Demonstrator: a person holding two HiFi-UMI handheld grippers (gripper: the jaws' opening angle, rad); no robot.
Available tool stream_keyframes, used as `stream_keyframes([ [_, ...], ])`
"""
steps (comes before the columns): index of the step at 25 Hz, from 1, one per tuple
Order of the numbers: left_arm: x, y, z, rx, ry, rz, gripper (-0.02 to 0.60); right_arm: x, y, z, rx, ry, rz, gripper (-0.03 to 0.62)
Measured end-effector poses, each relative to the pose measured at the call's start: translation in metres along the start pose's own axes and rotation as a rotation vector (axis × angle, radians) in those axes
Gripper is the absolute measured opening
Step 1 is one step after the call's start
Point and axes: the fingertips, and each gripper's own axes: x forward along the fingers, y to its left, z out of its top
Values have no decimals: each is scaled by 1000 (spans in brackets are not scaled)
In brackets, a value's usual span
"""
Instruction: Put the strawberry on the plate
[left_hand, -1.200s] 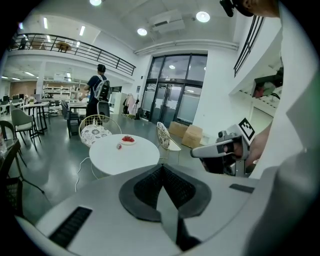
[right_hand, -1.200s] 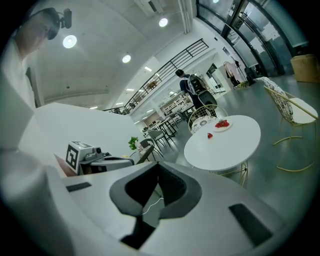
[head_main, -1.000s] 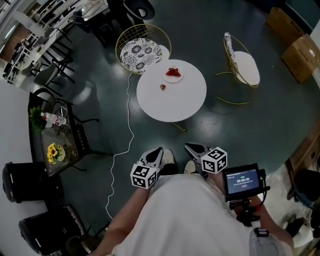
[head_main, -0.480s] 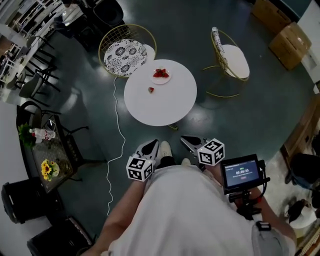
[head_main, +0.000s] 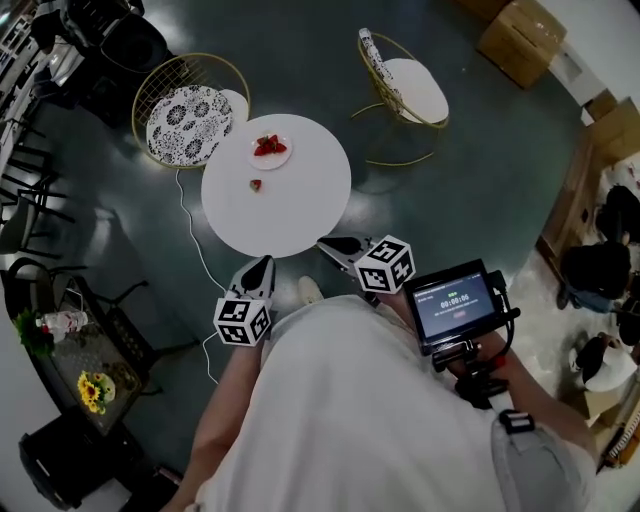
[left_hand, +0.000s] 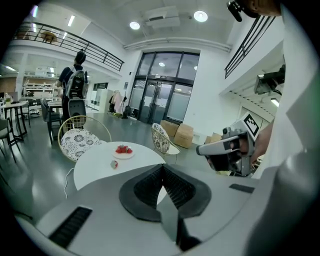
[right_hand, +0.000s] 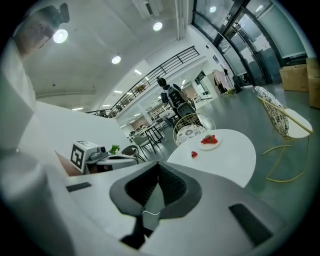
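Observation:
A single strawberry (head_main: 256, 184) lies loose on the round white table (head_main: 300, 200). Just beyond it stands a small white plate (head_main: 271, 150) that holds a few strawberries. Both grippers are held low near the person's body, short of the table's near edge. My left gripper (head_main: 262, 263) is shut and empty; in its own view the strawberry (left_hand: 114, 164) and plate (left_hand: 123, 150) lie far ahead. My right gripper (head_main: 329, 243) is shut and empty too, with the strawberry (right_hand: 194, 154) and plate (right_hand: 209, 141) ahead of its jaws.
A wire chair with a patterned cushion (head_main: 188, 110) stands behind the table, and another with a white cushion (head_main: 412, 88) to its right. A white cable (head_main: 196, 262) runs across the dark floor. Cardboard boxes (head_main: 520, 40) sit at the far right. A person with a backpack (left_hand: 76, 86) stands in the distance.
The person has stepped closer, so the table now lies just beyond the gripper tips and further left in the head view. Both grippers stay shut and empty.

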Motion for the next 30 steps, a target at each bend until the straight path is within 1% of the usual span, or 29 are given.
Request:
stream_keyframes([
  [7, 6, 26, 16, 20, 4, -43, 8, 21, -2, 18, 6, -18, -45, 8],
  [11, 7, 46, 17, 30, 11, -61, 8, 35, -4, 29, 3, -44, -77, 8],
  [17, 9, 60, 17, 22, 12, -71, 8, 41, -9, 35, 7, -56, -110, 8],
  [23, 17, 78, 10, 2, 24, -61, 8, 52, -15, 35, 6, -43, -119, 8],
  [30, 34, 93, 9, 0, 58, -42, 8, 64, -34, 46, 18, -44, -105, 8],
])
